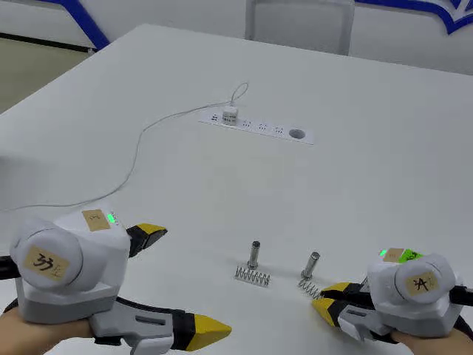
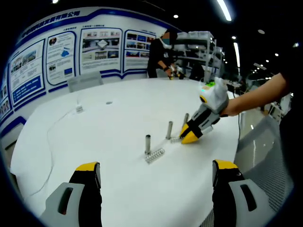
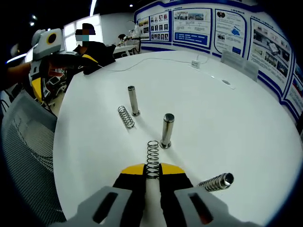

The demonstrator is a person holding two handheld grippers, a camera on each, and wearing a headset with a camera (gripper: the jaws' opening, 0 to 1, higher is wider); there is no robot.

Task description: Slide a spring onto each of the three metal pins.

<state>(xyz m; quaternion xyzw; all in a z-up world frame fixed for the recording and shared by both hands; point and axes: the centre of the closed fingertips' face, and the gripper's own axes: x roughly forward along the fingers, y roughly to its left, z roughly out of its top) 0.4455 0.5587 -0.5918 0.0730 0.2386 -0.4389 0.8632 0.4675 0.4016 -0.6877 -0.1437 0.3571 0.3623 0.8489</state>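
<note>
Low at the near edge, the right gripper [image 3: 152, 176] is held level over the white surface [image 3: 246, 123], fingers clamped together on a spring [image 3: 152, 156] — its far end just beside an upright pin [image 3: 166, 128]. Off to the side the left gripper [image 2: 156, 166] hovers level, fingers wide apart.

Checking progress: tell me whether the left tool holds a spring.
No: the left tool stands open with nothing between its yellow tips.

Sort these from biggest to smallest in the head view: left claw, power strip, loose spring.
1. The left claw, though it's nearest the camera.
2. The power strip.
3. The loose spring.
</note>
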